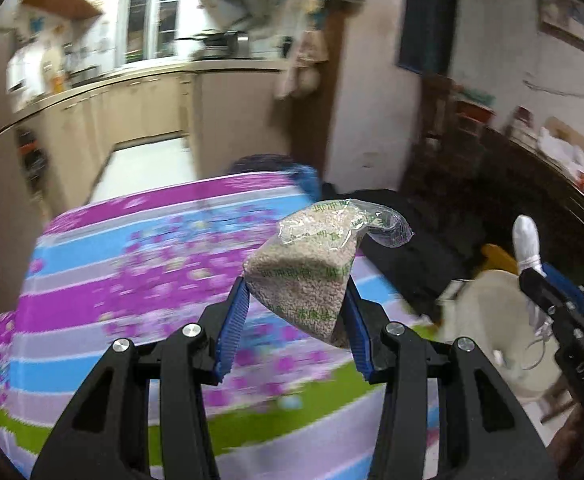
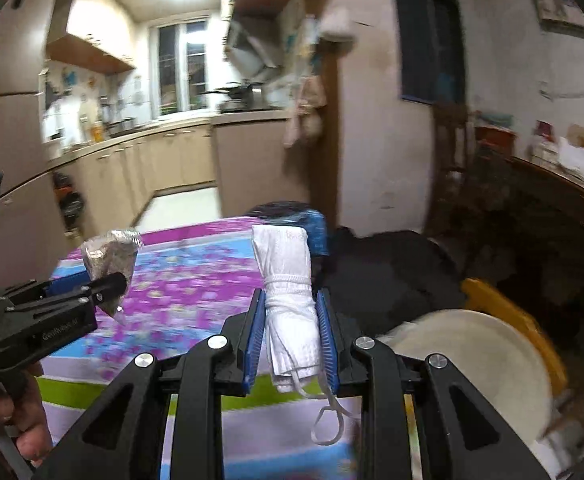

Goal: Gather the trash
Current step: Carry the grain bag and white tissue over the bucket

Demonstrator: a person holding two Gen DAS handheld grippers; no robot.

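My left gripper (image 1: 298, 292) is shut on a clear plastic bag of beige grains (image 1: 312, 264) with green print, held in the air above the striped floral tablecloth (image 1: 140, 272). The same bag (image 2: 110, 264) and left gripper (image 2: 112, 282) show at the left of the right wrist view. My right gripper (image 2: 288, 300) is shut on a rolled white face mask (image 2: 288, 292), its ear loop dangling below the pads. That mask (image 1: 526, 240) and the right gripper (image 1: 532, 276) appear at the right edge of the left wrist view.
A blue bin (image 2: 292, 216) stands beyond the table's far edge. A round cream stool seat (image 2: 472, 360) with a yellow rim sits low on the right. Dark furniture (image 2: 532, 240) fills the right side. Kitchen cabinets (image 2: 164, 160) and a doorway lie behind. A hand (image 2: 20, 420) holds the left gripper.
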